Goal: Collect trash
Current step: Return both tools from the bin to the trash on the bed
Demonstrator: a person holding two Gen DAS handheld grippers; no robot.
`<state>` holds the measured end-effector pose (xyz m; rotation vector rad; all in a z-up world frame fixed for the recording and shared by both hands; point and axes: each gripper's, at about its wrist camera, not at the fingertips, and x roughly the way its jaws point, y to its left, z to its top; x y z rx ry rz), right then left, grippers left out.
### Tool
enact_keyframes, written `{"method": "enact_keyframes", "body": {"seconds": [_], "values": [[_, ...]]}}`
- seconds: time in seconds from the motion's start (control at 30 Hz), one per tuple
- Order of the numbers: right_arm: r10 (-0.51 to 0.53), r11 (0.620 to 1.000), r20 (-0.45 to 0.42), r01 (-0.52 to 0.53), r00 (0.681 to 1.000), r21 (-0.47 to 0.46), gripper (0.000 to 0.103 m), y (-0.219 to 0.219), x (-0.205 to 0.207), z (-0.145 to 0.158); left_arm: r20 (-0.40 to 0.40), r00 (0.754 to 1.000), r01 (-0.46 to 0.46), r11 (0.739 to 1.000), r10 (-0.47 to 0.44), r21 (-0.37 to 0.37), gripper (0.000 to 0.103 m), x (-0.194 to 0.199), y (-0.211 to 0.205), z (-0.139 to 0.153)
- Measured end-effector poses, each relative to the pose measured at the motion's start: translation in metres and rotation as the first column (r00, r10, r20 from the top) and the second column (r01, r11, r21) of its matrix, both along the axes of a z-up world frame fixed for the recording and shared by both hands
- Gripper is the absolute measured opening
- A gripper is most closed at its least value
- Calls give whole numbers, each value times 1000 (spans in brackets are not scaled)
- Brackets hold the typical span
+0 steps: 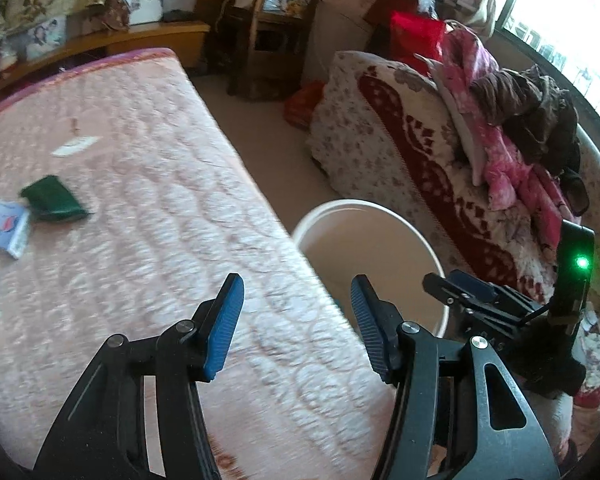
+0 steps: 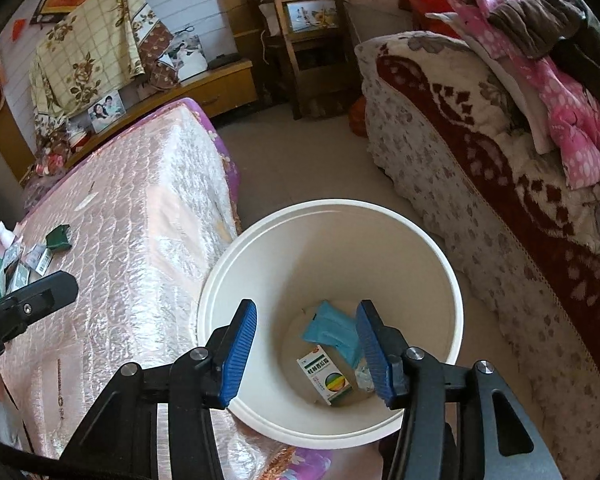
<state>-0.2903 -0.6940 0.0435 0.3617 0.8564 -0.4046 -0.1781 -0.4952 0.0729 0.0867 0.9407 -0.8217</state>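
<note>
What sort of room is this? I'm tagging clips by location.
Most likely a lived-in bedroom at home: a bare pink quilted mattress, a sofa or second bed under a red-and-cream floral blanket heaped with clothes, and a framed photo of a couple on a low wooden cabinet. A white plastic bin stands between them.

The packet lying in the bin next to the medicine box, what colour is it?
Teal blue packet, clearest in the right wrist view, inside the white bin.

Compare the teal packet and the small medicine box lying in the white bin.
The teal packet is soft, flat and plain; the medicine box is a rigid white carton printed with green text and a rainbow patch. The packet lies farther from the right gripper, the box nearer. Both rest on the floor of the white bin.
</note>
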Motion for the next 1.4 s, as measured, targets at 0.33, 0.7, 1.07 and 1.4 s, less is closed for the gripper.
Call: {"method": "enact_keyframes", "body": {"seconds": [0.33,0.7,1.07,1.4], "values": [[88,996,21,-88,996,-25,60,46,17,16,64,991,-117,993,115,29,54,5,63,10],[227,973,27,-226,973,-32,62,122,47,21,113,965,-243,970,238,32,54,8,139,18],[347,938,34,-346,937,-19,70,188,78,25,120,927,-359,933,355,15,54,23,215,24],[448,894,27,-448,894,14,70,240,113,19,94,887,-454,891,451,15,55,59,279,24]]}}
